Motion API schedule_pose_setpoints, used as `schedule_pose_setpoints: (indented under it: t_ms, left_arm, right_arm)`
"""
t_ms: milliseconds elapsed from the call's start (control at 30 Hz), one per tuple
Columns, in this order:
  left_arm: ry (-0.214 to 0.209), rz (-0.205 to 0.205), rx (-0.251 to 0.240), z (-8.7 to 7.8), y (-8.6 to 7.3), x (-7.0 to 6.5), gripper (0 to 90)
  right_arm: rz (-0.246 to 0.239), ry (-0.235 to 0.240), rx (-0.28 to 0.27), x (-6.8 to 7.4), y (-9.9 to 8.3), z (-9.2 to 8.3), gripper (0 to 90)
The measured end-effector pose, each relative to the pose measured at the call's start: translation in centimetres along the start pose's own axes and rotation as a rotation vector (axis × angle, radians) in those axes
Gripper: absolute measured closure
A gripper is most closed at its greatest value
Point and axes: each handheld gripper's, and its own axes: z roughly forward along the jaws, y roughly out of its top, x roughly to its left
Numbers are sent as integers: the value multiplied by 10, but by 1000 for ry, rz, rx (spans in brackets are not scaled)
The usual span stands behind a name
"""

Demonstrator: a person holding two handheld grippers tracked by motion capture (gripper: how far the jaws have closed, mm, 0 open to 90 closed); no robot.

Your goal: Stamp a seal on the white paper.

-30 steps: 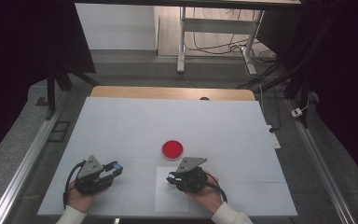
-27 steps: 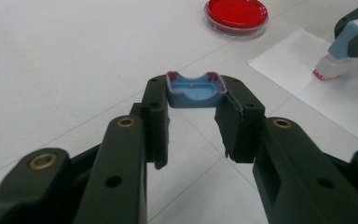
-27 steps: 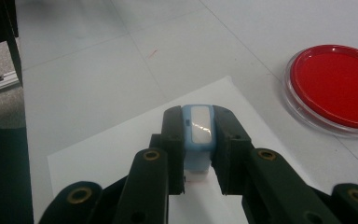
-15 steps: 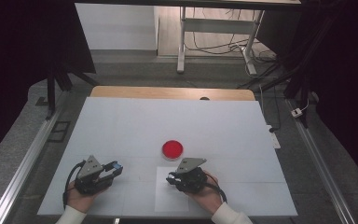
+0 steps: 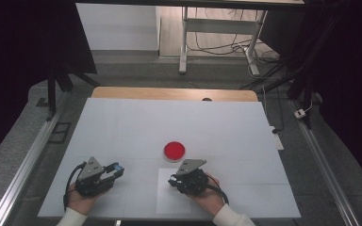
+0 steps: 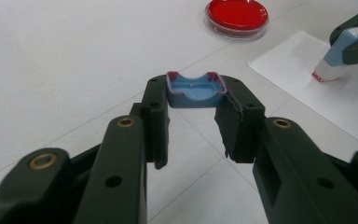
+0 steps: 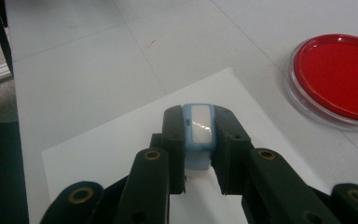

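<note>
My left gripper (image 5: pixel 116 169) rests on the white table at the front left, shut on a small blue cap (image 6: pixel 196 89) with red-stained edges, its hollow side up. My right gripper (image 5: pixel 172 181) is shut on a light blue stamp (image 7: pixel 198 135) that stands upright, its red-inked foot (image 6: pixel 325 76) down on a white sheet of paper (image 5: pixel 169 203). A round red ink pad (image 5: pixel 174 150) in a clear dish lies just beyond the paper. In the left gripper view the right gripper (image 6: pixel 356 39) and the stamp appear at the far right.
The white table top (image 5: pixel 136 127) stretches wide behind the ink pad, with a wooden edge (image 5: pixel 169 93) at the back. Metal rails (image 5: pixel 26 162) run along both sides. A small white block (image 5: pixel 276 140) sits at the right table edge.
</note>
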Motion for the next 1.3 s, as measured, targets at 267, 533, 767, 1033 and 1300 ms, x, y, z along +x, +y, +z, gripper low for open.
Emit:
schedule_pose_setpoints:
  t_ms: [267, 533, 767, 1033, 1300]
  left_arm:
    - [2, 2, -1, 0, 0, -1, 646]
    - [0, 3, 2, 1, 0, -1, 646]
    - [-2, 2, 3, 1, 0, 0, 646]
    - [0, -1, 1, 1, 0, 0, 646]
    - [2, -5, 2, 1, 0, 0, 646]
  right_arm:
    - [-11, -13, 18, 2, 2, 0, 758]
    - [-19, -22, 20, 3, 1, 0, 758]
    - [-21, -23, 0, 4, -1, 0, 759]
    - [-24, -22, -4, 4, -2, 0, 759]
    - [-19, -18, -4, 3, -2, 0, 758]
